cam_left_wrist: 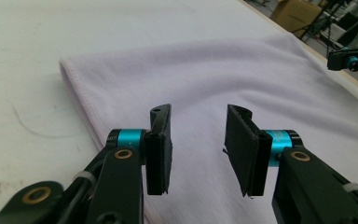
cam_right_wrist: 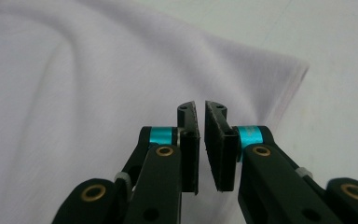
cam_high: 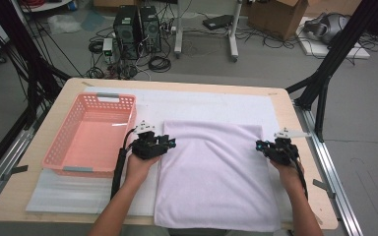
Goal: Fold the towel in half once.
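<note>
A pale lilac towel [cam_high: 216, 172] lies folded flat on the white mat [cam_high: 202, 101], its far edge towards the back of the table. My left gripper [cam_high: 170, 142] sits at the towel's left edge, near the far left corner. In the left gripper view the towel [cam_left_wrist: 205, 70] spreads below the left gripper [cam_left_wrist: 198, 112], whose jaws stand apart with nothing between them. My right gripper [cam_high: 260, 145] hovers at the towel's right edge. In the right gripper view the right gripper [cam_right_wrist: 199, 106] has its jaws almost touching over the towel [cam_right_wrist: 74, 93], with no cloth in them.
A pink plastic basket [cam_high: 54, 147] stands empty at the left of the table, close to my left hand. The wooden table edge [cam_high: 295, 118] runs just right of the right gripper. Computers, cables and boxes lie on the floor beyond the table.
</note>
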